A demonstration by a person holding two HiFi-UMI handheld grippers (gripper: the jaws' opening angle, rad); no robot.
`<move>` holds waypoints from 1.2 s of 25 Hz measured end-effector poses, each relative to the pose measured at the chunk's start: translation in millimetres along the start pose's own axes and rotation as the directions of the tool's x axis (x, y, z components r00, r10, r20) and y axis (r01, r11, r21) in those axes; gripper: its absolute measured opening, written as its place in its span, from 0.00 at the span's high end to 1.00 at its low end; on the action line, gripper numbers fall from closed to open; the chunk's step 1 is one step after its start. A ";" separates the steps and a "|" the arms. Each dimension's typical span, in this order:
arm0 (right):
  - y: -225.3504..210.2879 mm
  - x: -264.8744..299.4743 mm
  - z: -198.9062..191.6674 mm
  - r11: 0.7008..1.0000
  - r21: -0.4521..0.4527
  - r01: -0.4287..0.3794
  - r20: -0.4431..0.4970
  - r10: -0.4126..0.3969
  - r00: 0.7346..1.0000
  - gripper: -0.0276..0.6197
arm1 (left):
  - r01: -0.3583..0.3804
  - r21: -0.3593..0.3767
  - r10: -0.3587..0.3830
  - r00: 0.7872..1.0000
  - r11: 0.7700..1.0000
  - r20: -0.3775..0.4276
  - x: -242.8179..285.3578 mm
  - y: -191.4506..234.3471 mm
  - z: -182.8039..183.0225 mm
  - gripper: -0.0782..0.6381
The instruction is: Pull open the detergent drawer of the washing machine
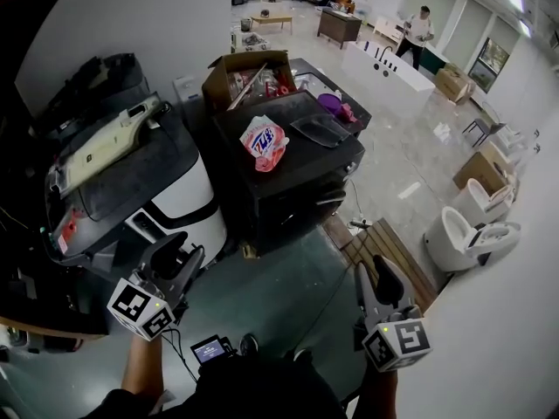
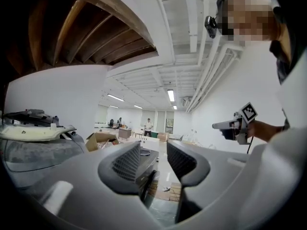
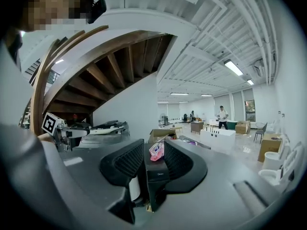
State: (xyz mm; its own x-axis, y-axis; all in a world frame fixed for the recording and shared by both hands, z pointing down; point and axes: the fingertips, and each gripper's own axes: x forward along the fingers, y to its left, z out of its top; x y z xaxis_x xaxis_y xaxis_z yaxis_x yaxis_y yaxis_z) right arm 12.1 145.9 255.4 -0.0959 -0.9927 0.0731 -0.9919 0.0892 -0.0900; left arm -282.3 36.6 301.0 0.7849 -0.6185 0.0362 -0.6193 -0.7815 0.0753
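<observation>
A black washing machine (image 1: 288, 177) stands in the middle of the floor, a pink and white detergent bag (image 1: 264, 142) on its lid. I cannot make out its detergent drawer. Both grippers hang level in front of it, well short of touching. My left gripper (image 1: 181, 253) is at the lower left, its jaws apart around nothing (image 2: 153, 164). At the lower right, my right gripper (image 1: 377, 273) has its jaws close together and empty (image 3: 154, 164). The washer (image 3: 156, 176) shows far off between the right jaws. Each gripper view catches the other gripper: the right gripper (image 2: 235, 126) and the left gripper (image 3: 60, 128).
A white-fronted machine (image 1: 175, 195) with junk on top stands at the left. An open cardboard box (image 1: 249, 77) sits behind the black washer. A wooden pallet (image 1: 376, 243) and white toilets (image 1: 467, 234) lie to the right. A person (image 1: 417, 29) stands far back.
</observation>
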 end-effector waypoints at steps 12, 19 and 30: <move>18.6 12.1 4.7 0.998 -0.056 0.035 -0.037 -0.037 0.999 0.77 | 0.027 -0.035 -0.027 0.999 0.999 0.028 -2.8 23.8 -2.3 0.64; -2.4 33.0 4.1 0.999 -0.039 -0.004 -0.053 0.002 0.999 0.77 | -0.010 -0.072 0.011 1.000 0.997 0.023 10.5 26.5 -4.4 0.64; -87.5 101.8 -2.4 0.983 0.017 -0.182 -0.042 0.183 0.982 0.77 | -0.192 0.004 0.192 0.981 0.981 -0.012 69.4 1.2 6.5 0.64</move>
State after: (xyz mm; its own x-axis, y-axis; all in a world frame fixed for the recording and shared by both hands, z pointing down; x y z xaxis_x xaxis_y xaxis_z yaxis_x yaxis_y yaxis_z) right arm 89.0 37.2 273.1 -0.2787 -0.9555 0.0967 -0.9563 0.2669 -0.1190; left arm -228.7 -7.7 297.1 0.6515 -0.7562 0.0617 -0.7586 -0.6484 0.0633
